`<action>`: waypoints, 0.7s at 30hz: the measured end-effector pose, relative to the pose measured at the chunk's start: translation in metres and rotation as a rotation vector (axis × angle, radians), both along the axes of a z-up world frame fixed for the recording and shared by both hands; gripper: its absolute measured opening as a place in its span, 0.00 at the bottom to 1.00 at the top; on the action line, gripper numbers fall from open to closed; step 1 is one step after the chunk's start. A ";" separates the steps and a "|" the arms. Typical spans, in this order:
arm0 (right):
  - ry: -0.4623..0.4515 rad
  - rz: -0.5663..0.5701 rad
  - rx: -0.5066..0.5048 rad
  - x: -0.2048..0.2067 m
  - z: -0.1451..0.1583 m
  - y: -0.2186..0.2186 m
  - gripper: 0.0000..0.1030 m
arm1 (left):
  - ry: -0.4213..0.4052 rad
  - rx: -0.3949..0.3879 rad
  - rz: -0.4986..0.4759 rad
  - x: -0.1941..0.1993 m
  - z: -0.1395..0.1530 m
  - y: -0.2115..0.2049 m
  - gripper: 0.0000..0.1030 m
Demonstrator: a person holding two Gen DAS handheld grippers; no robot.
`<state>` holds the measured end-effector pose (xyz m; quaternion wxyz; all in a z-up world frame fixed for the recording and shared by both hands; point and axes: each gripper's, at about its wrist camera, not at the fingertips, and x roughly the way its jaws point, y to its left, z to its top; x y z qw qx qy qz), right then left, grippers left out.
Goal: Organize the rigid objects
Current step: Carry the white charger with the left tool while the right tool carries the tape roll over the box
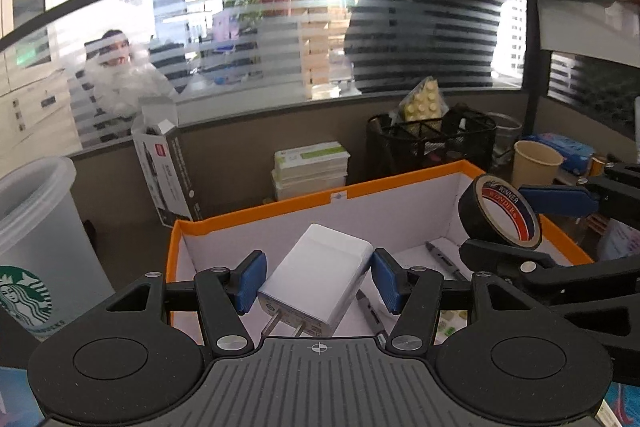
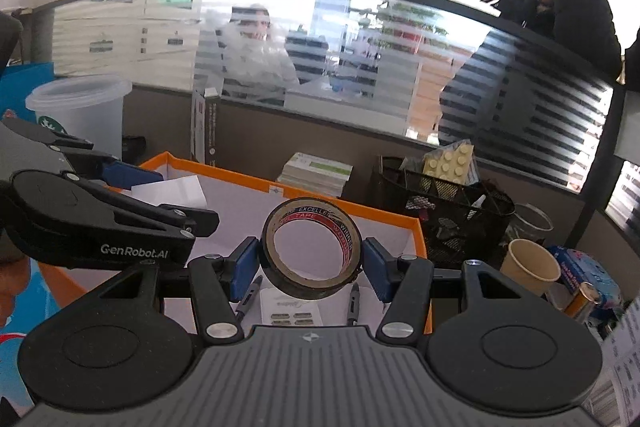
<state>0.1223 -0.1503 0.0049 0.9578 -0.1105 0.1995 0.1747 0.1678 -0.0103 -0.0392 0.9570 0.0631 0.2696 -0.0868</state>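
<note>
Clamped jaws on both units: left gripper (image 1: 319,281) grasps a white USB charger (image 1: 318,281), prongs facing the camera; right gripper (image 2: 311,264) grips a black tape roll (image 2: 310,247). Both items hang above the orange-rimmed box (image 2: 280,183), where two pens (image 2: 353,303) lie.

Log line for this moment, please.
left gripper: shut on white charger | right gripper: shut on black tape roll | both over orange box | pens inside

Starbucks tumbler (image 1: 34,227) | paper cup (image 2: 530,265) | mesh organizer (image 2: 448,211) (yellow bricks inside) | stacked booklets (image 1: 310,169)
</note>
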 end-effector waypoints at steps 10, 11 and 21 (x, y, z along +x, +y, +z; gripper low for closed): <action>0.133 0.008 -0.045 0.046 -0.016 0.000 0.52 | 0.100 0.059 -0.004 0.023 -0.016 -0.005 0.55; 0.143 0.011 -0.056 0.047 -0.017 0.000 0.52 | 0.105 0.066 -0.005 0.024 -0.015 -0.006 0.55; 0.202 -0.013 -0.094 0.060 -0.029 -0.006 0.52 | 0.118 0.110 0.011 0.030 -0.020 -0.024 0.52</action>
